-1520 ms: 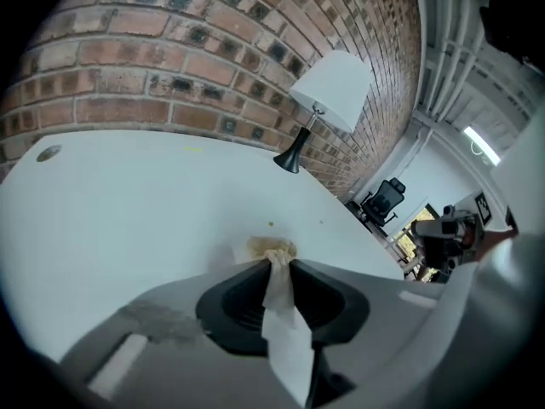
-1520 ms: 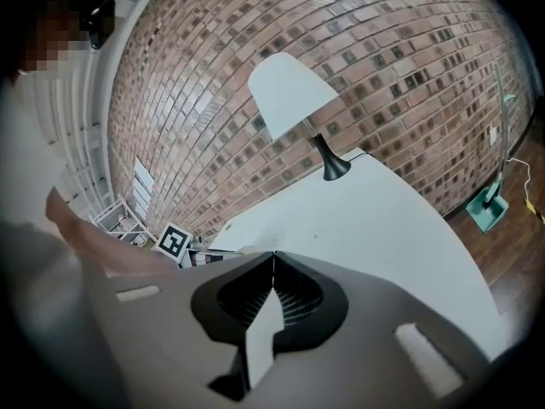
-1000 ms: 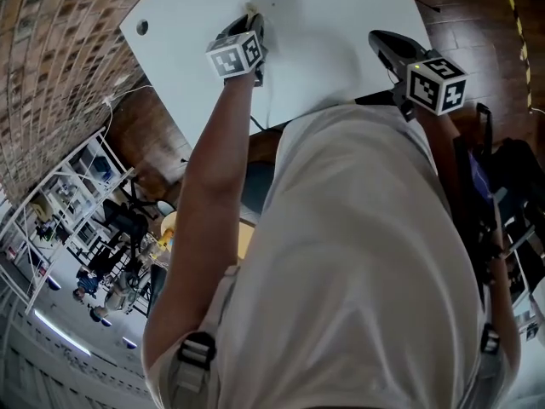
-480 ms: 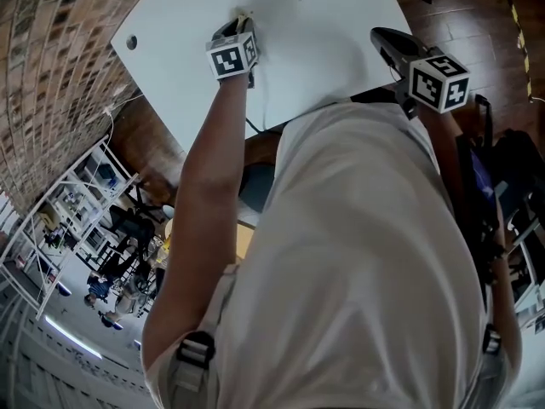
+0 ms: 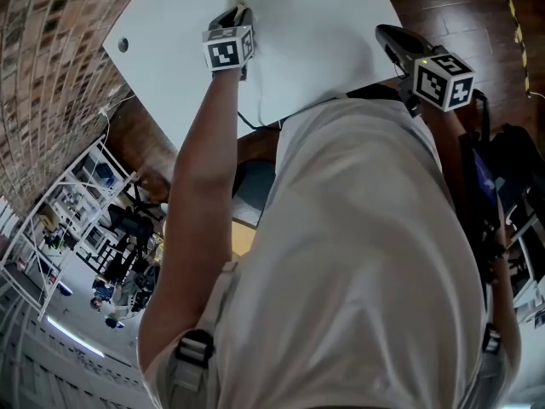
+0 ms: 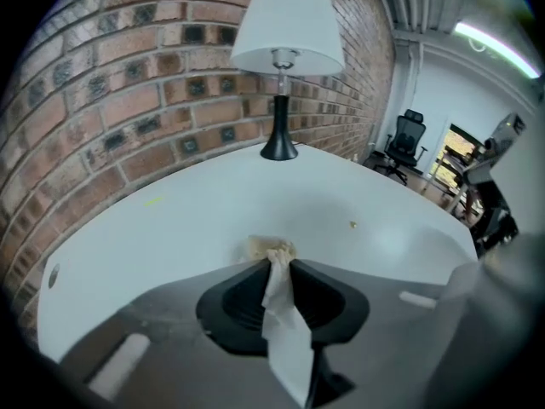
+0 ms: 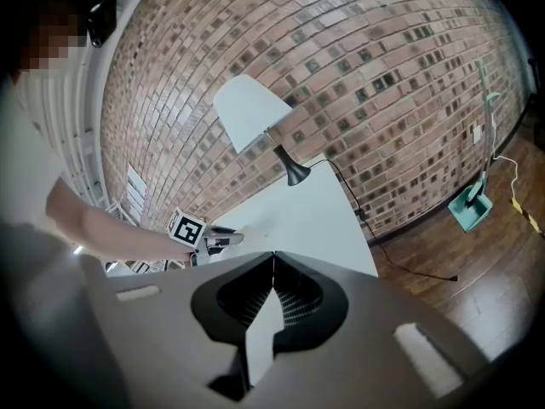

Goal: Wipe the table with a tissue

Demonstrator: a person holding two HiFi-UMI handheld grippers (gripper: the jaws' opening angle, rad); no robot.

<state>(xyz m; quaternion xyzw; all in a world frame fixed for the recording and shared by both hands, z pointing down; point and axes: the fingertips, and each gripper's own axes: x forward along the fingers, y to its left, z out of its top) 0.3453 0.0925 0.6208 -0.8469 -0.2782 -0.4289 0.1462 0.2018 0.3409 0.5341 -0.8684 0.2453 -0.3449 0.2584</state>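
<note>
A crumpled white tissue (image 6: 272, 250) is pinched between the jaws of my left gripper (image 6: 274, 261), and its tail hangs back between them. The jaws have just closed a little tighter on it. The wad presses on the white table (image 6: 170, 228). In the head view the left gripper (image 5: 241, 8) reaches over the far middle of the table (image 5: 324, 49). My right gripper (image 5: 387, 32) hovers at the table's right edge, and its jaws (image 7: 273, 256) meet with nothing between the tips. In the right gripper view the left gripper (image 7: 223, 239) rests on the table (image 7: 315, 203).
A black lamp with a white shade (image 6: 285, 49) stands at the table's far end by the brick wall. A small crumb (image 6: 352, 224) lies right of the tissue. A round hole (image 5: 124, 45) sits near the table's left corner. A turquoise dustpan (image 7: 471, 203) and a cable (image 7: 409, 267) are on the wooden floor.
The left gripper has slid with the tissue farther across the table, away from me. The right gripper has shifted slightly along the table's right edge.
</note>
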